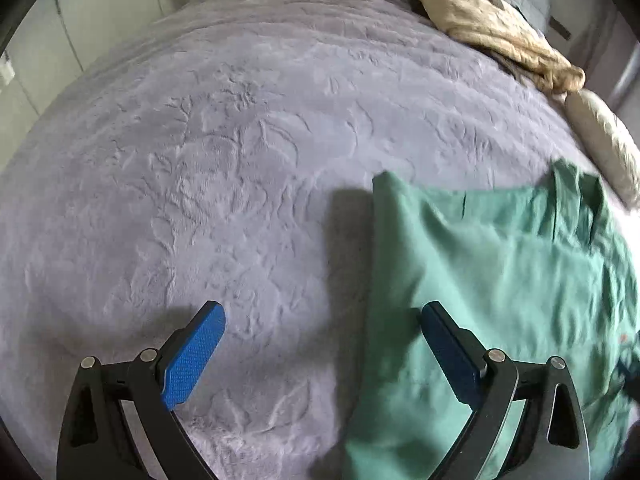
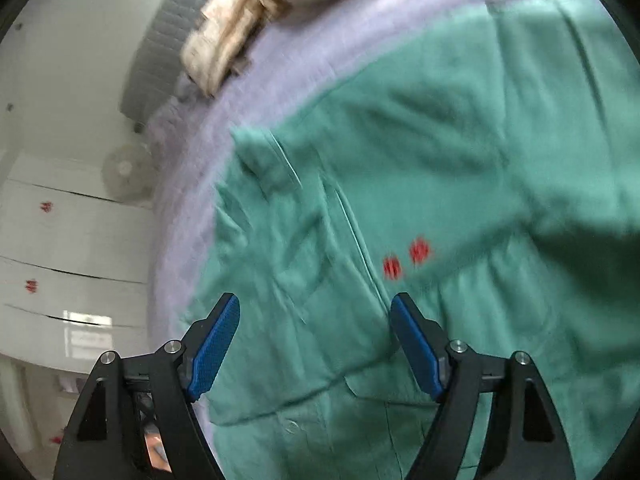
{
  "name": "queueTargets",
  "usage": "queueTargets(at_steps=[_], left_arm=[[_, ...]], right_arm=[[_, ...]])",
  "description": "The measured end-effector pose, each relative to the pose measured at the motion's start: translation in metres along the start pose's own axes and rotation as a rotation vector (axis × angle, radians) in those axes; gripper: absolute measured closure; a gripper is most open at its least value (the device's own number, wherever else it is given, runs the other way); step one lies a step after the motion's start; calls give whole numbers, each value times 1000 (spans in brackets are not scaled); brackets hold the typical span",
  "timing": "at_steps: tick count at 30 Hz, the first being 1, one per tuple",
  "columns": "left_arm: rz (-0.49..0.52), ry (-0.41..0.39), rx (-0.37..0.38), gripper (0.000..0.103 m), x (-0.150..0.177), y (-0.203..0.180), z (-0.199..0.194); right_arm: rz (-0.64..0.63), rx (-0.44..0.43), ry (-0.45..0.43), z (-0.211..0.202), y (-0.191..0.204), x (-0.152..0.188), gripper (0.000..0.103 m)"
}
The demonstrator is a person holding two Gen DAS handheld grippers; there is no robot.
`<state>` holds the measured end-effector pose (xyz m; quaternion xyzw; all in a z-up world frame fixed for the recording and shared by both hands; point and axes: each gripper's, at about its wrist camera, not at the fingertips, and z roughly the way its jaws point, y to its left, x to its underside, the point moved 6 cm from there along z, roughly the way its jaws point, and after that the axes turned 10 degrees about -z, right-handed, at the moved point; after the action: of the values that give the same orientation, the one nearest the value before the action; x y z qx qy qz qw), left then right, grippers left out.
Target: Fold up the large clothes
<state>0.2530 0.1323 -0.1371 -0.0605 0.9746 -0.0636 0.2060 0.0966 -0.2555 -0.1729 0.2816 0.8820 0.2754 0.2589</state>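
A large green shirt [image 1: 492, 272] lies spread on a lilac bedspread [image 1: 224, 152], its left edge folded over. My left gripper [image 1: 322, 314] hovers above that folded edge, open, with nothing between its blue pads. In the right wrist view the same green shirt [image 2: 420, 184] fills most of the picture, blurred, with a small red mark [image 2: 406, 258] near a seam. My right gripper [image 2: 316, 306] hangs over the shirt near the bed's side, open and holding nothing.
A beige crumpled garment [image 1: 496, 32] and a pale pillow [image 1: 604, 140] lie at the bed's far right. A grey quilted headboard [image 2: 160, 60], white drawers [image 2: 68, 248] and a small fan [image 2: 126, 176] stand beyond the bed's edge.
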Motion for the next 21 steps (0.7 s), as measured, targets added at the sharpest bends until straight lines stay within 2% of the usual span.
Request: queueTargets(at_steps=[2, 3, 4, 5, 7, 9, 12, 15, 16, 17, 18, 19, 21], left_arm=[[-2, -32, 0, 4, 5, 0, -10], [4, -42, -5, 4, 8, 1, -13], [11, -47, -11, 4, 13, 1, -16], [21, -48, -16, 4, 18, 5, -19], [38, -44, -22, 4, 28, 9, -25], [81, -39, -62, 4, 41, 14, -26], [115, -6, -126, 4, 57, 26, -17], [68, 12, -67, 4, 63, 32, -22], [61, 12, -54, 4, 64, 34, -25], [57, 15, -43, 4, 64, 34, -27], [55, 18, -36, 4, 65, 34, -28], [56, 18, -37, 4, 65, 33, -29], [65, 14, -39, 4, 65, 29, -32]], right_arm=[[-3, 16, 1, 4, -4, -7, 24], [-18, 27, 7, 5, -1, -6, 41], [-38, 43, 24, 11, -1, -9, 83], [-47, 44, 47, 10, -1, -6, 100], [-83, 56, 53, 15, 3, -14, 99], [-167, 125, 20, 3, 5, -16, 99], [-149, 224, 34, -3, -20, -14, 99], [-15, 74, 44, -12, -33, -6, 94], [1, 28, 48, -16, -31, -2, 87], [18, -19, 48, -19, -29, 2, 75], [52, -87, 45, -21, -25, 8, 39], [74, -128, 44, -19, -21, 12, 22], [101, -165, 55, -11, -15, 18, 22]])
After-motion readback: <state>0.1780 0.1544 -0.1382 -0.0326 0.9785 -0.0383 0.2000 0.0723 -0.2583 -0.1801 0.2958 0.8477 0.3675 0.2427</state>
